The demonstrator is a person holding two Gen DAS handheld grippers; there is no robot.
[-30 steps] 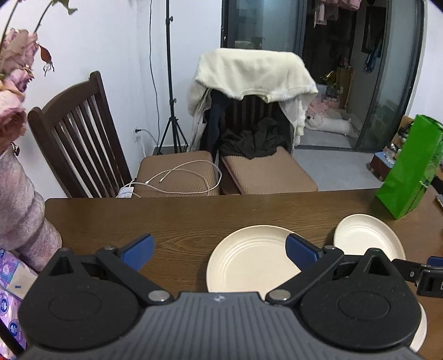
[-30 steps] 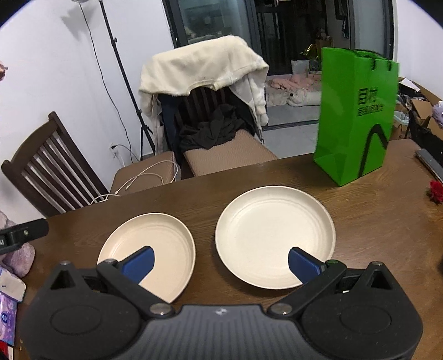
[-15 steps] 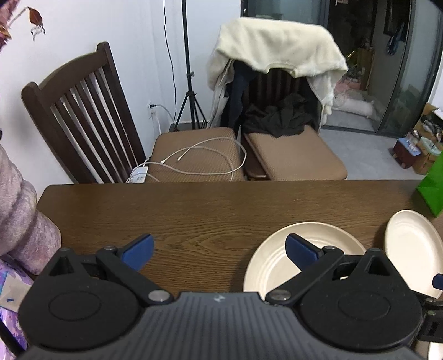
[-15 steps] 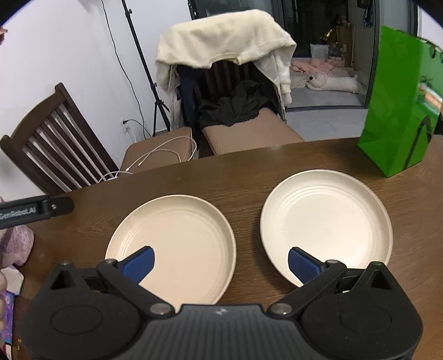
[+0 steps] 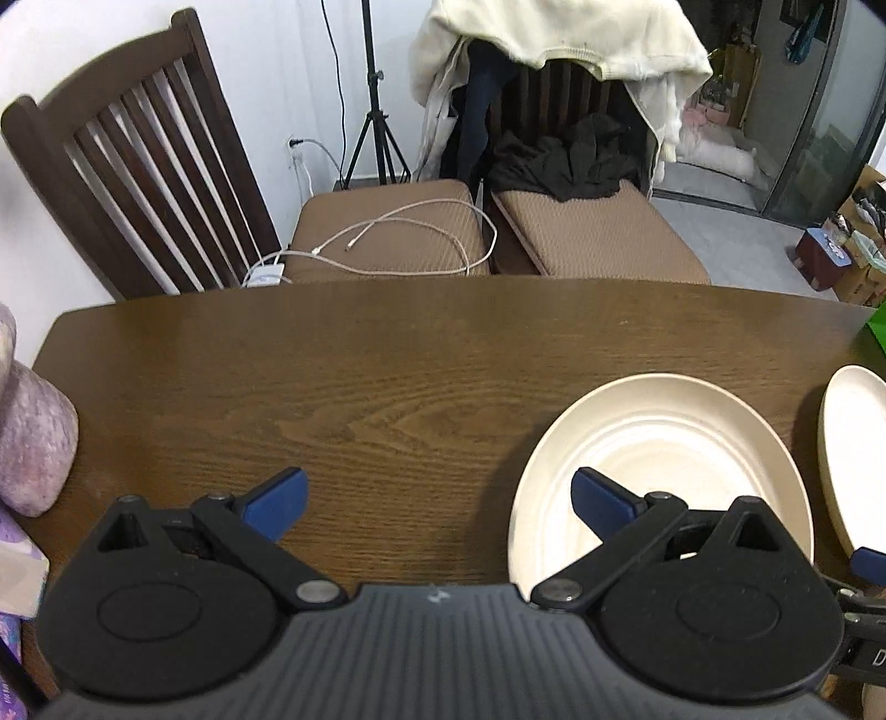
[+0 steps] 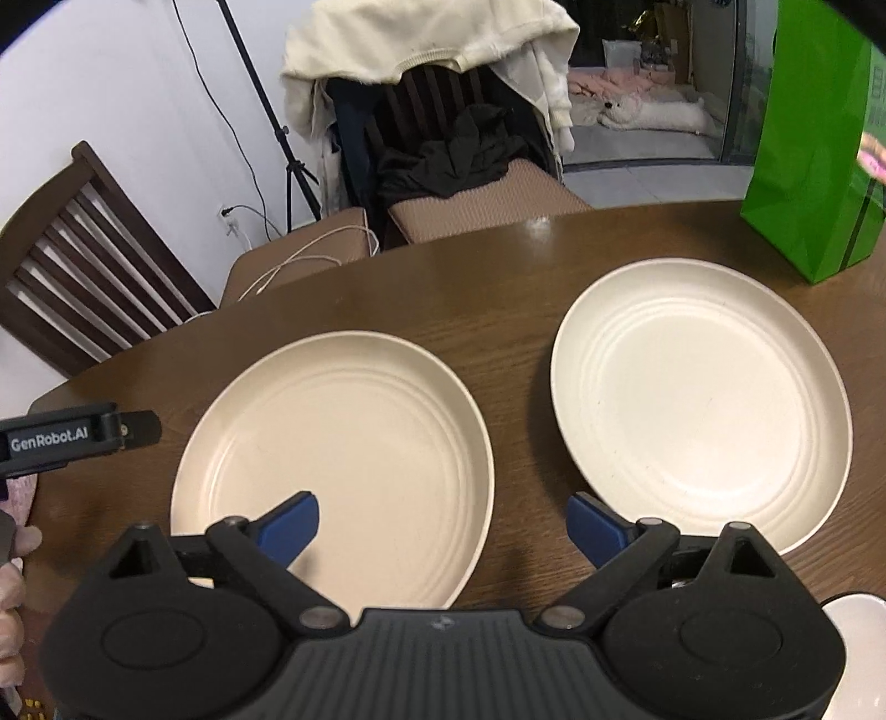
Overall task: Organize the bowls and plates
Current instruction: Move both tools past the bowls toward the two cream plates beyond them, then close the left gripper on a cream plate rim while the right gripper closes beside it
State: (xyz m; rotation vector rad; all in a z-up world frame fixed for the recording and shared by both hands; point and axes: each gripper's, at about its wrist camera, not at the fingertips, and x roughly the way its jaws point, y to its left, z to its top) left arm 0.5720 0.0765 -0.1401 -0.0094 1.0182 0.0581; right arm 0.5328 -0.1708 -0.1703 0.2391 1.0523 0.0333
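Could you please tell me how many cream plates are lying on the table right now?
2. The left plate lies near the table's middle; the right plate lies beside it, apart, near the green bag. A white rim at the right wrist view's lower right corner may be another dish.

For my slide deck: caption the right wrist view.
Right gripper, jaws closing with nothing between them, above two cream plates on a wooden table.

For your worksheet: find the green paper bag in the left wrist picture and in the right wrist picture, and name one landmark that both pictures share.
Left wrist view: only a sliver of the green bag at the right edge.
Right wrist view: the bag stands upper right, behind the right-hand plate.
Shared landmark: the chair draped with a cream garment.
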